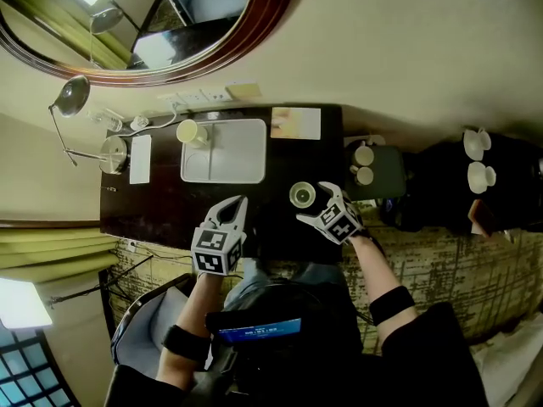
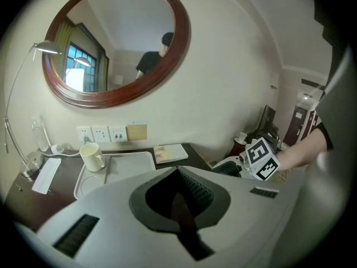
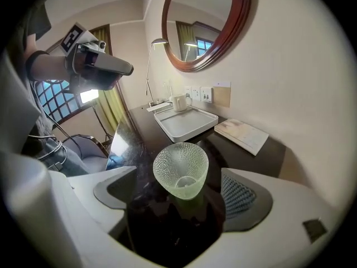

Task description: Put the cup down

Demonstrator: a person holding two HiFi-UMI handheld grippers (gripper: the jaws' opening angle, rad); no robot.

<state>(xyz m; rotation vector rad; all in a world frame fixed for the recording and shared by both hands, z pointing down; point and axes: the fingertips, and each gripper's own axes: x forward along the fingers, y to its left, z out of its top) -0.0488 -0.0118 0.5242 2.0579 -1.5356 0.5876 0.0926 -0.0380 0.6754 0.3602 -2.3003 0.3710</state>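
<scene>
The cup (image 3: 180,176), a dimpled pale-green glass, stood on the dark glossy desk (image 1: 170,206) near its front edge, mouth up and seemingly settled on its base. It sat between the jaws of the right hand-held gripper (image 3: 184,205), which were spread wide, with a clear gap from the glass on either side. The put-down therefore looked as good as done, and what remained was a clean release. The right hand-held gripper would do best to draw straight back along its own line with the jaws wide, not swinging sideways, since a light glass on a slick top would likely skid or tip at the slightest brush from a pad. The left hand-held gripper (image 2: 181,191) hung closed and empty above the desk, well apart from the cup, and could best stay clear.
</scene>
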